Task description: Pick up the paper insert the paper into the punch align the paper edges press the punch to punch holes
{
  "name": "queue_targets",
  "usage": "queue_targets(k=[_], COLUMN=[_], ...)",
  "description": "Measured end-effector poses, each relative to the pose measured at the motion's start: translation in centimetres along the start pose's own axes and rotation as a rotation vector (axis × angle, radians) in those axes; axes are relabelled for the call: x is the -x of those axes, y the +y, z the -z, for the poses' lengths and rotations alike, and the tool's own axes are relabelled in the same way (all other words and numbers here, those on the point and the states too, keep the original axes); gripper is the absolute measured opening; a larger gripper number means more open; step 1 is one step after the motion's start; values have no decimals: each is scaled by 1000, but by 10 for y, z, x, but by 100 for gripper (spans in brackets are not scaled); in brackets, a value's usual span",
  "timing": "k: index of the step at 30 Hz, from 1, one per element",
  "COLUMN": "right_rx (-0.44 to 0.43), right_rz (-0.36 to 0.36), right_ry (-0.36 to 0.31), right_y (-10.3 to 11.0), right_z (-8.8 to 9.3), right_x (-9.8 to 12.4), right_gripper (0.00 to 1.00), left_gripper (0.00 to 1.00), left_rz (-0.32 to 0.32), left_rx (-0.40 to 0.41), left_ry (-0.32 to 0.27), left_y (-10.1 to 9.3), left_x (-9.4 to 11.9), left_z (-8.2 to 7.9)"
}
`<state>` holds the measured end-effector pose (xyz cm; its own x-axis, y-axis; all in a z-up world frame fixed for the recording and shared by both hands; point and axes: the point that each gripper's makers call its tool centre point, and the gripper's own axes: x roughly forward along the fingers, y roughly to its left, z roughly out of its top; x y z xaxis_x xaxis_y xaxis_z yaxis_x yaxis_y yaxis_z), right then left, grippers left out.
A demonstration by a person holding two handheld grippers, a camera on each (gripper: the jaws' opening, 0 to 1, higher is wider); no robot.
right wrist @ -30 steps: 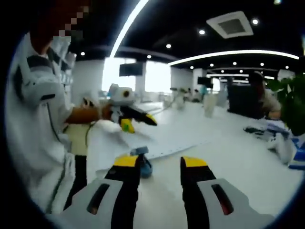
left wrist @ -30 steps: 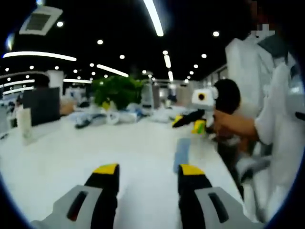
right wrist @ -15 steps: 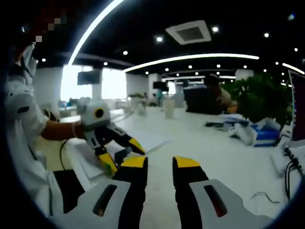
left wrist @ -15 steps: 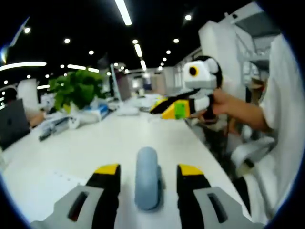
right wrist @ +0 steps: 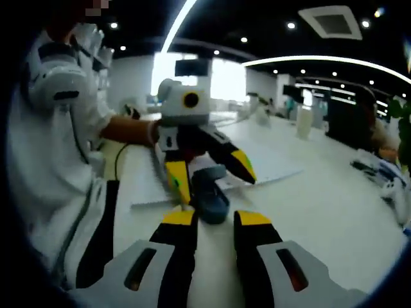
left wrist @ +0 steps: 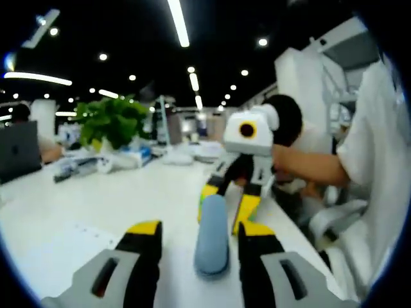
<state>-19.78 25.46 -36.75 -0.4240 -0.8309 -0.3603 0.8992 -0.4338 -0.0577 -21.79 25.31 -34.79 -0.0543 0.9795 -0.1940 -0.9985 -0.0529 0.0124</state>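
White desk surface stretches through a dim open office lit by ceiling strips. On it lies the blue-grey hole punch, an elongated rounded body. In the left gripper view it sits between the left gripper's yellow-tipped jaws, closer to the right-hand one; those jaws stand apart and grip nothing. Just beyond the punch, the right gripper comes down with its jaws spread to either side of the punch's far end. In the right gripper view the punch lies just ahead of the right gripper, whose jaws are parted with a narrow gap, holding nothing. The left gripper straddles the punch there, jaws wide. The paper lies flat on the desk beside and behind the punch, one edge near it. No writing or brand is legible anywhere. A potted plant stands far back on the desk.
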Motion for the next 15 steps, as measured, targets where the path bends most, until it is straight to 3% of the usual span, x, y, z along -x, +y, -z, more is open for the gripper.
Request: queue_targets(k=[3,7,15], right_rx=[1,-3,7], right_rz=[-23,-37,-47], right_ry=[19,9,12], right_y=[-2,1,7], right_z=[6,5,4], right_x=[-5,-5,-3], right_gripper=[20,20,21], left_gripper=[50,50,50], left_rz=[5,-2,-12], left_rx=[-7,5,-15], left_ry=[3,1,19], left_y=[3,23,9], left_x=[0,3,-5], left_z=[1,3,5])
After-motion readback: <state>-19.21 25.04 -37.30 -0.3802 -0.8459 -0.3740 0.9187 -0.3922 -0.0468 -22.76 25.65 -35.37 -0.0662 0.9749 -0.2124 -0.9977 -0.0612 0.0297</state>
